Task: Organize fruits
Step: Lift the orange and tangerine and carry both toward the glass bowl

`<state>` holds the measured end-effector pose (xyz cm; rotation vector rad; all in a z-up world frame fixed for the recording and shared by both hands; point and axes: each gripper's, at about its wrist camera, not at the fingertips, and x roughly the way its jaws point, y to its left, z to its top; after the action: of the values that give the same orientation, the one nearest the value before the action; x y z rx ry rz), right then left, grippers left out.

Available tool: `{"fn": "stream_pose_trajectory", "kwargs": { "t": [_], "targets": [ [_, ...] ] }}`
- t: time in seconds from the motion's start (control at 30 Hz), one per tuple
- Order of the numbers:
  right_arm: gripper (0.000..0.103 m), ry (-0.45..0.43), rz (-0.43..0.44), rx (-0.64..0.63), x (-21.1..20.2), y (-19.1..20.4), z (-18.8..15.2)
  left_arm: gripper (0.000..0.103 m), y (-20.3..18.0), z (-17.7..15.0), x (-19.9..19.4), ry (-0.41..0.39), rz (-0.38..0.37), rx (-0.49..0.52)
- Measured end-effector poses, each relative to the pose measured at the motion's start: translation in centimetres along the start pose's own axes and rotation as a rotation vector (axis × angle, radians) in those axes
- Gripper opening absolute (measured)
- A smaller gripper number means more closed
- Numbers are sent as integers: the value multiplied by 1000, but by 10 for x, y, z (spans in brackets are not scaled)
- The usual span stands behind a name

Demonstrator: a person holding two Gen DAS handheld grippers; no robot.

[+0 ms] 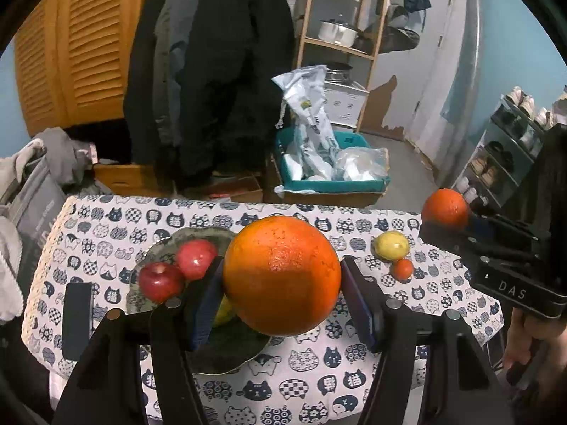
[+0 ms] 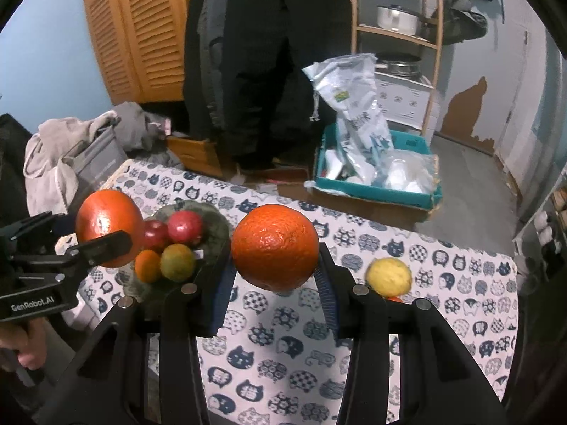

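My left gripper point(image 1: 281, 279) is shut on a large orange point(image 1: 281, 276) and holds it above the dark plate point(image 1: 198, 237); this orange also shows in the right wrist view point(image 2: 106, 226). My right gripper point(image 2: 274, 272) is shut on a second orange point(image 2: 275, 246), held above the cloth; it also shows in the left wrist view point(image 1: 445, 208). The plate point(image 2: 216, 226) holds two red apples point(image 1: 161, 281) point(image 1: 196, 258), a small orange point(image 2: 147, 265) and a greenish citrus point(image 2: 178, 262). A lemon point(image 1: 391, 245) and a small mandarin point(image 1: 403, 269) lie on the cloth to the right.
A cat-print tablecloth point(image 1: 312, 382) covers the table. A dark phone point(image 1: 76, 318) lies at its left edge. Beyond the table are hanging coats point(image 1: 212, 71), a teal crate point(image 1: 329, 186) with bags, a wooden shelf point(image 1: 340, 46) and a shoe rack point(image 1: 510, 141).
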<state>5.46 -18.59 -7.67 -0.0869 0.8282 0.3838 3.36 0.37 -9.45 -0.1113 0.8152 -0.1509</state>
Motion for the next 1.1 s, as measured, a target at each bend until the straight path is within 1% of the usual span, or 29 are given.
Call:
{"fn": "stream_pose_trajectory", "kwargs": {
  "t": [0.37,0.57,0.67,0.83,1.0,1.1],
  "targets": [
    [43,31,41,-25,30,34,15,66,34,-5,0,13,47,-57],
    [43,59,86,-27,50,53,25,66,51,-11,7,45,58,-85],
    [43,82,95,-29,64,61,28,66,61,-17,15,73,58,-101],
    [43,134,106,-34,90,72,25,66,80,-32,41,154,59,-147],
    [43,184,116,-46,114,81,15,66,93,-51,67,226,73,-174],
    [43,216,116,-48,126,84,8,66,94,-60,79,264,81,-179]
  ]
}}
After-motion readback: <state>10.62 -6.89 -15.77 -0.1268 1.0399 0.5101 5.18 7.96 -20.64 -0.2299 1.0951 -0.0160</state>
